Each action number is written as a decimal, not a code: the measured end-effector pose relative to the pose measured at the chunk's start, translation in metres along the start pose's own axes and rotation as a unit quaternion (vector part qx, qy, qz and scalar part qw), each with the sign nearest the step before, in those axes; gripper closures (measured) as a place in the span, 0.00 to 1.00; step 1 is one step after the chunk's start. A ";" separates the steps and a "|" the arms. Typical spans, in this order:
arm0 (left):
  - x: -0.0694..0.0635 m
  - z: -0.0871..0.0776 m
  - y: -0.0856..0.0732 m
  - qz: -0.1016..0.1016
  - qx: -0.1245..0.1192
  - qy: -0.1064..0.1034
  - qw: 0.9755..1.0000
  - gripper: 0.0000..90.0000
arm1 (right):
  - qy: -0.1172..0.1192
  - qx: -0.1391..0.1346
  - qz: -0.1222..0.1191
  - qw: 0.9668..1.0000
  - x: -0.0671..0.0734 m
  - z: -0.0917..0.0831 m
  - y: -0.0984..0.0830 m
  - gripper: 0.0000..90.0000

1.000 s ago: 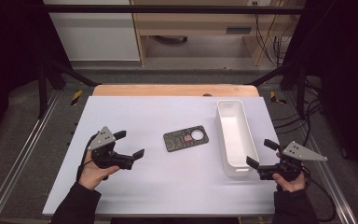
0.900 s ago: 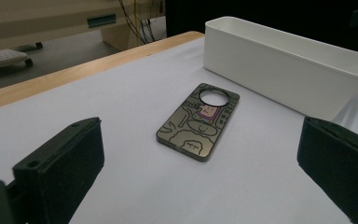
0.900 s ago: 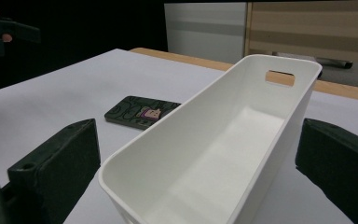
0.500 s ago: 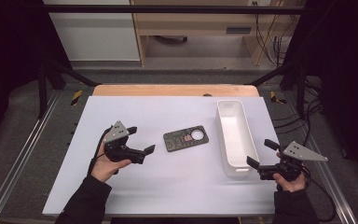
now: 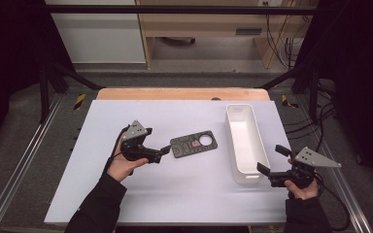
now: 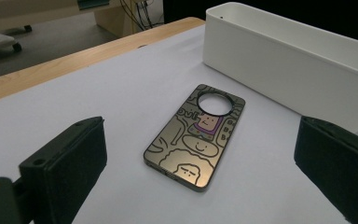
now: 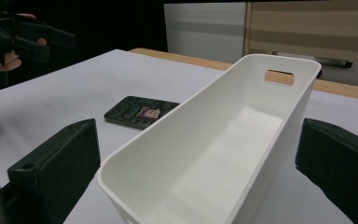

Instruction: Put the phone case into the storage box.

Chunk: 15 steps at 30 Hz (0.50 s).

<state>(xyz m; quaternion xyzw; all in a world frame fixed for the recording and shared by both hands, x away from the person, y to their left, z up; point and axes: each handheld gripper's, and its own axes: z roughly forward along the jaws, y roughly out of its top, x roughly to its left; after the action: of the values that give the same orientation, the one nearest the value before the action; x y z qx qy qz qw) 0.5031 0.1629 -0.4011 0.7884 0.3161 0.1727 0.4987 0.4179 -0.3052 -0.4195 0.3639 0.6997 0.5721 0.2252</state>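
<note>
Beside phone case (image 5: 194, 144): left hand-held gripper (image 5: 162, 152)

Bright, even light from above on the table (image 5: 184, 194); dark surroundings at both sides of the high view, nearly black at right. Soft, faint shadows under the bin (image 5: 245, 145) and beside the case (image 5: 193, 144). High view slightly soft and grainy, low in detail. Left gripper view sharp on the case (image 6: 196, 135), with a dull sheen across its face; jaws at the bottom corners large, near and a little blurred. Right gripper view crisp on the bin (image 7: 223, 154), mild glare on its rim, background dim and soft, far gripper (image 7: 23, 37) underlit.
</note>
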 end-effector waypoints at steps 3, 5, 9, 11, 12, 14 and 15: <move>0.001 0.008 0.001 -0.003 0.006 0.002 1.000 0.03 | 0.000 0.000 0.001 1.000 0.000 0.000 0.000 0.00; 0.001 0.014 0.002 -0.006 0.009 0.006 1.000 0.04 | 0.001 0.001 0.000 1.000 0.000 0.001 0.000 0.00; 0.003 0.024 0.004 -0.007 0.016 0.016 1.000 0.05 | 0.001 0.002 0.001 1.000 0.000 0.001 -0.001 0.00; 0.004 0.029 0.006 -0.010 0.019 0.018 1.000 0.07 | 0.001 0.001 0.001 1.000 0.000 0.001 -0.001 0.00; 0.005 0.031 0.007 -0.011 0.019 0.021 1.000 0.08 | 0.000 0.001 0.001 1.000 0.000 0.001 -0.001 0.00; 0.005 0.035 0.008 -0.017 0.020 0.023 0.999 0.09 | 0.001 0.000 0.002 1.000 -0.001 0.000 -0.001 0.00; 0.006 0.037 0.008 -0.017 0.023 0.029 0.999 0.10 | 0.001 0.000 0.002 1.000 -0.001 0.000 -0.001 0.00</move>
<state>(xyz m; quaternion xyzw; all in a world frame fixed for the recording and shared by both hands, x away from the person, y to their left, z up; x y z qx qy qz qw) 0.5322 0.1393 -0.4105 0.7892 0.3472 0.1796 0.4737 0.4184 -0.3054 -0.4206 0.3650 0.6992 0.5726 0.2237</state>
